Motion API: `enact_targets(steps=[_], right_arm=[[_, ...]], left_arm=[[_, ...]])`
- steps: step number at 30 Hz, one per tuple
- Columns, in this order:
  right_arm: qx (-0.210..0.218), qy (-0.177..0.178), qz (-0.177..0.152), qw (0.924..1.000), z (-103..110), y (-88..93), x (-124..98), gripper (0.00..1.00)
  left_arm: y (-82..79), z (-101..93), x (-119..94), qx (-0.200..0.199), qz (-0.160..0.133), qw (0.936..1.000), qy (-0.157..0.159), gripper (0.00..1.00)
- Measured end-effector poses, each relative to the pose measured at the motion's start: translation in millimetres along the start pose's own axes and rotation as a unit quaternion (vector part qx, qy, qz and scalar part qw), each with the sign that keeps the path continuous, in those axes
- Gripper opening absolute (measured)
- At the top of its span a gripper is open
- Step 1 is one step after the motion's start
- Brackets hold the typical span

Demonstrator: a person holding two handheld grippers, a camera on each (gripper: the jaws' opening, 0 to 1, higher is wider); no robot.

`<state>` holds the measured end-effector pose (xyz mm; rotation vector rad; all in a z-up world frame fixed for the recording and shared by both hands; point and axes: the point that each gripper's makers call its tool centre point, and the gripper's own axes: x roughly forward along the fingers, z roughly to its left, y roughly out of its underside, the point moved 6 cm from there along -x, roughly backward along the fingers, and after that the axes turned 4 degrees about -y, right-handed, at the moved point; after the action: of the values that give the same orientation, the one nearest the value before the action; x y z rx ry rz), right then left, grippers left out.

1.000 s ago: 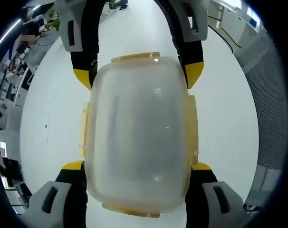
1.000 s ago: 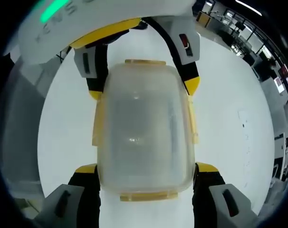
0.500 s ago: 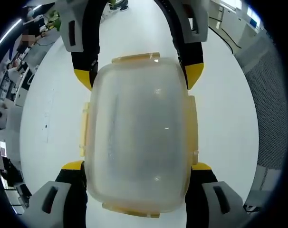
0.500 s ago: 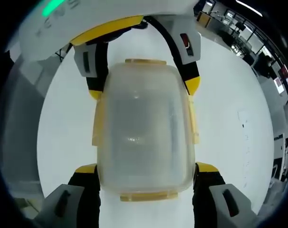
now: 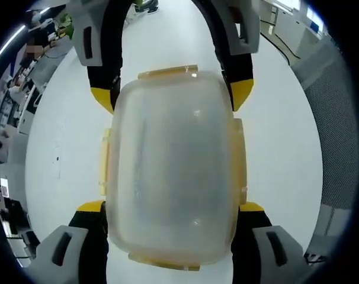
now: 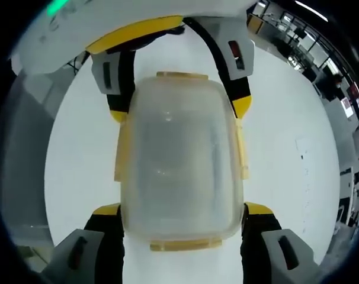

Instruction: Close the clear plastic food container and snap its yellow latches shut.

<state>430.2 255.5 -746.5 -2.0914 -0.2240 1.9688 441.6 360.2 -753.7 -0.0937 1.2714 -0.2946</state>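
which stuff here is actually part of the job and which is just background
Part of the job:
- clear food container, lid on
- yellow latches along its edges
- left gripper, jaws at the container's sides
- right gripper, jaws at the opposite end

Just lying about:
- white table
- office desks and screens in the background
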Motion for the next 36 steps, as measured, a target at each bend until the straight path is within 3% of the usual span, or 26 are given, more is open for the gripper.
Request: enact_targets(steps=[7, 10, 16, 19, 22, 25, 29, 32, 36], right_arm=[[-0.02, 0.005, -0.011, 0.9997, -3.9, 2.9, -0.5, 0.82], [-0.019, 0.003, -0.025, 0.9995, -4.2, 3.9, -2.6, 0.82], [0.009, 0.013, -0.093, 0.9956, -4.3, 4.9, -8.7, 0.81], [0.051, 0.019, -0.136, 0.9893, -1.7, 8.3, -13.7, 0.82], [0.061, 0.026, -0.164, 0.9842, 1.4, 9.7, -15.4, 0.81], [0.072, 0.033, -0.187, 0.9791, 4.6, 8.6, -18.4, 0.81], [0.102, 0.049, -0.24, 0.9641, 6.9, 5.7, -23.8, 0.8], [0.129, 0.059, -0.269, 0.9527, 8.5, 4.1, -27.7, 0.81], [0.139, 0.072, -0.308, 0.9384, 13.9, 0.5, -32.9, 0.78]], left_arm=[[-0.9, 0.4, -1.3, 0.011, -0.012, 0.9999, -0.001, 0.88], [-0.8, -4.0, -2.0, 0.015, -0.017, 0.9997, 0.006, 0.92], [-5.3, -1.0, -10.5, -0.038, -0.071, 0.9968, 0.004, 0.92], [-2.8, 3.1, -14.8, -0.057, -0.091, 0.9942, -0.008, 0.92], [-1.3, 3.9, -18.3, -0.081, -0.104, 0.9911, -0.011, 0.89], [-2.6, 1.5, -23.3, -0.116, -0.133, 0.9842, -0.007, 0.88], [0.2, 2.1, -29.6, -0.142, -0.166, 0.9756, -0.023, 0.87], [2.4, 2.3, -36.2, -0.182, -0.192, 0.9637, -0.036, 0.87], [2.5, 1.9, -47.4, -0.227, -0.252, 0.9393, -0.055, 0.86]])
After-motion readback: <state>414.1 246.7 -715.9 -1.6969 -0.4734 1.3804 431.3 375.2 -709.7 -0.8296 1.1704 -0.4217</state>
